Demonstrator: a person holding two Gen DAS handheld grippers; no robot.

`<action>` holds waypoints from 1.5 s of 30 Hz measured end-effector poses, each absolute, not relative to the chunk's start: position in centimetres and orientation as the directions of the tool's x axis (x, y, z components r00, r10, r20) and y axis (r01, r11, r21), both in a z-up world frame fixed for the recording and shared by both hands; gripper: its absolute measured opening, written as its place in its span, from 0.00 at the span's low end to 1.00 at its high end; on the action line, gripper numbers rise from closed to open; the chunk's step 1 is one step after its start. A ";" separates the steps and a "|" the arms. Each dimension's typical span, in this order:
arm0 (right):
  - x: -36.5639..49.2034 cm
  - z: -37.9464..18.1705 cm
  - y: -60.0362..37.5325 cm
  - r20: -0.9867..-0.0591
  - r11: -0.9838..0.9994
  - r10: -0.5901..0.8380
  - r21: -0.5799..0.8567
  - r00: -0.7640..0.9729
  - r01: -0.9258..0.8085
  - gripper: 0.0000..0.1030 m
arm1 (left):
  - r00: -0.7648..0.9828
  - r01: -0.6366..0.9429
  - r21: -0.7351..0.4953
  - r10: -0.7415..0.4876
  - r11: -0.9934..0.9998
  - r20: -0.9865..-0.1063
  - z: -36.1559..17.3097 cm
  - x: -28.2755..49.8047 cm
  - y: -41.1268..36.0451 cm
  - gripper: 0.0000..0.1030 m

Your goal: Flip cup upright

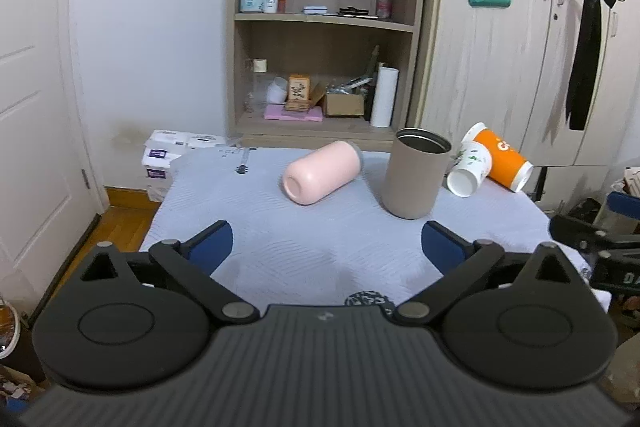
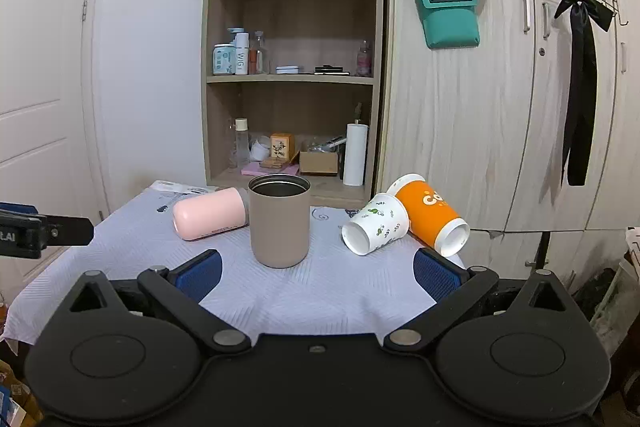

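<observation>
Two grippers: my left gripper and right gripper both gape, holding nothing.
Pink cylindrical cup: lying sideways on the cloth-covered counter, well ahead of my left gripper.

Right wrist view: four cups on the pale cloth-covered table, one upright.

My right gripper hangs over the near table edge, blue-padded fingers spread wide, holding nothing. Ahead, the tall taupe metal-lined tumbler stands upright, mouth up. Behind its left side the pink cylindrical cup lies on its side. To the right, the white leaf-patterned paper cup and orange paper cup lie tipped, touching each other, mouths toward me.
</observation>
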State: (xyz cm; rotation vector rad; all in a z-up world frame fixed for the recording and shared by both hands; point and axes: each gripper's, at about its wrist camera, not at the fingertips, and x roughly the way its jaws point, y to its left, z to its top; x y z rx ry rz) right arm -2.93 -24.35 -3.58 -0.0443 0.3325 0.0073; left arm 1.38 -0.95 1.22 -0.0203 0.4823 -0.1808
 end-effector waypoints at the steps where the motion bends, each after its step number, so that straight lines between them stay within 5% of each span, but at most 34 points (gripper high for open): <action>1: -3.0 -3.6 -24.3 -0.326 0.999 -0.003 -0.043 0.945 -0.011 1.00 | 0.870 0.166 -0.057 -0.173 0.985 -0.462 1.2 1.4 -1.0 1.00; 21: -3.8 -3.2 -24.0 -0.351 0.999 -0.039 -0.008 0.936 0.038 1.00 | 0.807 0.107 -0.066 -0.126 0.992 -0.577 0.8 2.3 0.0 1.00; 45: -3.6 -3.2 -23.7 -0.370 0.998 -0.067 -0.033 0.927 0.059 1.00 | 0.808 0.082 0.004 -0.064 0.997 -0.585 0.5 1.8 -0.4 1.00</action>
